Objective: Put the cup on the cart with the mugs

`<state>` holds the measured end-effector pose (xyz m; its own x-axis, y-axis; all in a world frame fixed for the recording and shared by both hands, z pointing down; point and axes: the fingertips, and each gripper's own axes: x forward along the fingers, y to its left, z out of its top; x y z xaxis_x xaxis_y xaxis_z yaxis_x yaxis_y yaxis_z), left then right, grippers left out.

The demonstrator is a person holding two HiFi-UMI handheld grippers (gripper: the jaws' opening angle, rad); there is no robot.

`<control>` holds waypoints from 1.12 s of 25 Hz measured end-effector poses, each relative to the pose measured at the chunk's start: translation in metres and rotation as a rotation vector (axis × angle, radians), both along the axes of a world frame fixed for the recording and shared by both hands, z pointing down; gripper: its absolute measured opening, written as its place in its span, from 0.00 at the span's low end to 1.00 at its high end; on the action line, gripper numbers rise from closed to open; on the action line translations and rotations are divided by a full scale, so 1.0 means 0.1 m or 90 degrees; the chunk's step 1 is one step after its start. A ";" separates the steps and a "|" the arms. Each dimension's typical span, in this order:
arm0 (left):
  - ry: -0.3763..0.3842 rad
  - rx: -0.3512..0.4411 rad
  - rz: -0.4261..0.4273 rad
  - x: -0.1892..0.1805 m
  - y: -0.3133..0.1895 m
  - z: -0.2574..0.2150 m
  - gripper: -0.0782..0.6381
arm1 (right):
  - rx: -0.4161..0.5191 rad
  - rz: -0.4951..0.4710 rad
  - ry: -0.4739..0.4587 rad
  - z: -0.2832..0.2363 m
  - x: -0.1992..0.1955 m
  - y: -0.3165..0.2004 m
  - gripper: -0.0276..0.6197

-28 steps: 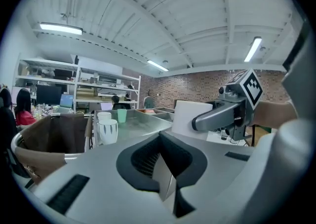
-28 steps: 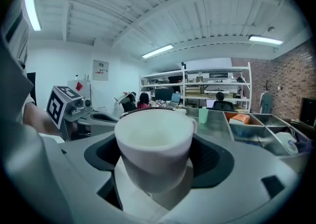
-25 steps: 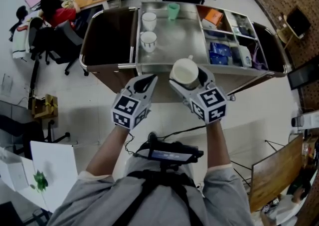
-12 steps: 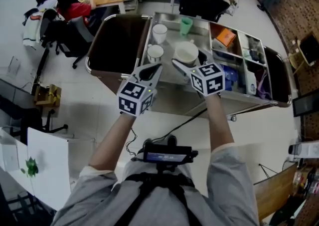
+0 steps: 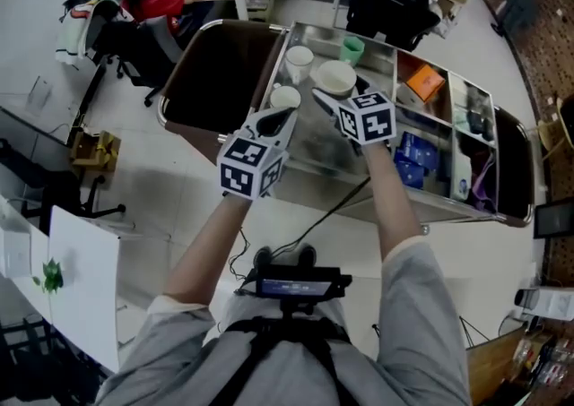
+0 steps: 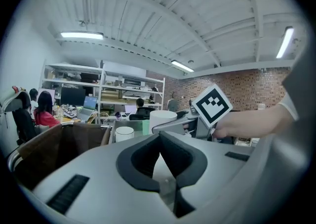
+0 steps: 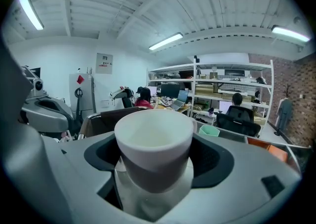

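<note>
Right hand-held gripper (image 5: 336, 90) is out over the cart (image 5: 316, 155) with its jaws clamped on the white cup (image 5: 335, 75), and its own view confirms it: the cup (image 7: 154, 139) sits upright between the 2 dark pads, mouth up, gripped round its lower body. The cup hangs above the cart's steel top, just beside the 2 white mugs (image 5: 299, 59) and near a green cup (image 5: 352, 48). For print, there is little to read: each marker cube (image 5: 369, 117) carries black-and-white square patterns rather than words, and a poster (image 7: 103, 63) on the far wall has lettering too small to make out. Blue packets (image 5: 413, 158) and an orange box (image 5: 426, 83) lie in the cart's right compartments, their labels too small as well. On to pose: both forearms stretch forward from the body, the right arm reaching further and angled slightly down. Left hand-held gripper (image 5: 280, 119) sits short of it at the cart's near edge, jaw tips together with nothing between them, pointing nearly level toward the mugs.
</note>
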<state>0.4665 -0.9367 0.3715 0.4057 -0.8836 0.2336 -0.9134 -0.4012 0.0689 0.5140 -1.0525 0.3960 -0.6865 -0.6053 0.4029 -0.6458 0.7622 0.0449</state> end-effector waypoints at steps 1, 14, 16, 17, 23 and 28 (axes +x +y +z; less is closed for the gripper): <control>0.001 -0.002 -0.005 -0.01 -0.03 0.02 0.11 | -0.002 0.000 0.004 0.05 -0.03 -0.05 0.70; 0.008 -0.015 -0.063 -0.20 -0.11 0.14 0.11 | -0.072 -0.012 0.039 0.72 -0.24 -0.44 0.70; 0.010 -0.013 -0.069 -0.21 -0.12 0.13 0.11 | -0.081 -0.012 0.047 0.81 -0.24 -0.46 0.71; 0.011 -0.013 -0.070 -0.21 -0.11 0.13 0.11 | -0.084 -0.010 0.052 0.85 -0.23 -0.48 0.71; 0.011 -0.014 -0.080 -0.27 -0.08 0.14 0.11 | -0.099 -0.003 0.039 1.01 -0.26 -0.50 0.71; 0.007 -0.021 -0.076 -0.26 -0.09 0.18 0.11 | -0.095 -0.006 0.035 1.01 -0.27 -0.51 0.71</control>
<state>0.4409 -0.9454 0.3892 0.3014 -0.9176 0.2592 -0.9534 -0.2877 0.0903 0.4866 -1.1031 0.4970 -0.6665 -0.5293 0.5250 -0.6383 0.7690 -0.0351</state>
